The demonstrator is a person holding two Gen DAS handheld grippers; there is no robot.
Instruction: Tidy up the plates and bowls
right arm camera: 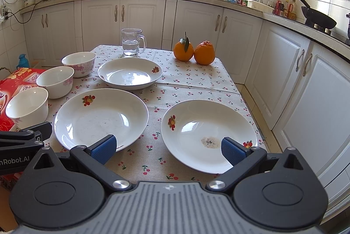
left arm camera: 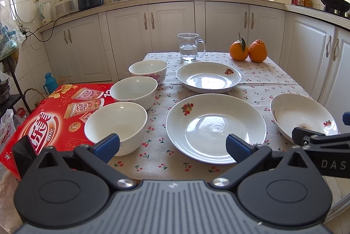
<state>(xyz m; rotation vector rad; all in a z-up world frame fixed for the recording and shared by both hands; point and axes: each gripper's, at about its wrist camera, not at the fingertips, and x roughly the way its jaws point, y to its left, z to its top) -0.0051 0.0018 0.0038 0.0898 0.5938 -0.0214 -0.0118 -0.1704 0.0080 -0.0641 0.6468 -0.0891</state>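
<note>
Right wrist view, speckled residue [right arm camera: 210, 140] inside right plate [right arm camera: 196, 122], clearer here

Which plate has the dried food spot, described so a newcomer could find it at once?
Start from the cherry-print tablecloth and move to its near right corner, on the side of the two oranges. The plate there lies right in front of the open right gripper. Unlike the other two plates, it has a pale crusty patch in its well.
</note>
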